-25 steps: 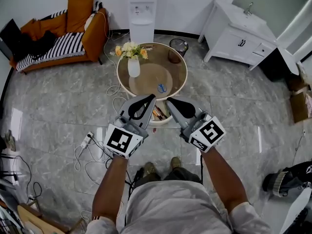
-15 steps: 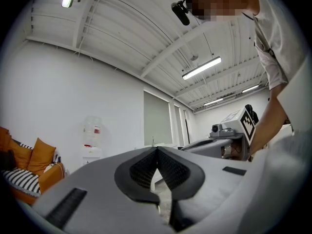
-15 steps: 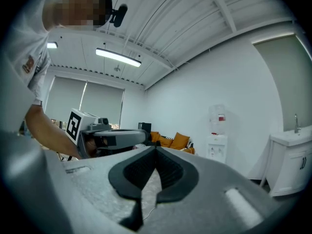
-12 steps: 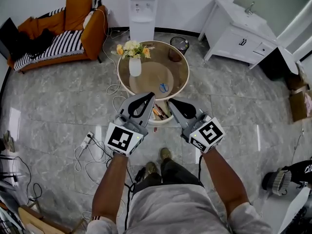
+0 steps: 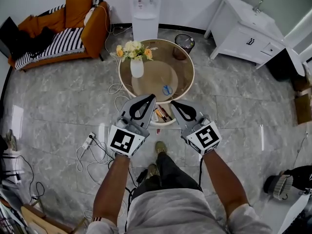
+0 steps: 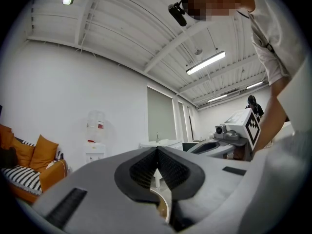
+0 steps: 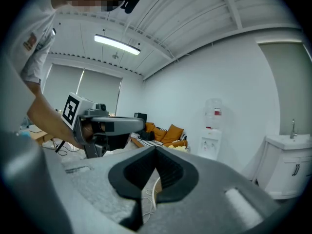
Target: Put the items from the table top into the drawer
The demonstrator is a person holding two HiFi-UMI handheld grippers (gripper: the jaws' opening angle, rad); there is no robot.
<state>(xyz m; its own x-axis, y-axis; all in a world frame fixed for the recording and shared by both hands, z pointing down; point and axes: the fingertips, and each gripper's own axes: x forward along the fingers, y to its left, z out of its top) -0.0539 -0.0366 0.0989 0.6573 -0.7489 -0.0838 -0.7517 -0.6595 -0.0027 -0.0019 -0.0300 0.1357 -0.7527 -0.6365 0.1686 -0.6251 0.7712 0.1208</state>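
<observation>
Left gripper (image 5: 148,99), right gripper (image 5: 173,104): fingers pressed together, empty | scissors (image 5: 167,89) on table (image 5: 178,77) | risk: unopened fingers push scissors off table.

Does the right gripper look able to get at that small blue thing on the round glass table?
Probably yes: the right gripper hangs near the small blue thing, nothing lies between, though its jaws are shut.

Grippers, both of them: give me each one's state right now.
Left gripper: shut, jaws together, holding nothing.
Right gripper: shut, jaws together, holding nothing.
</observation>
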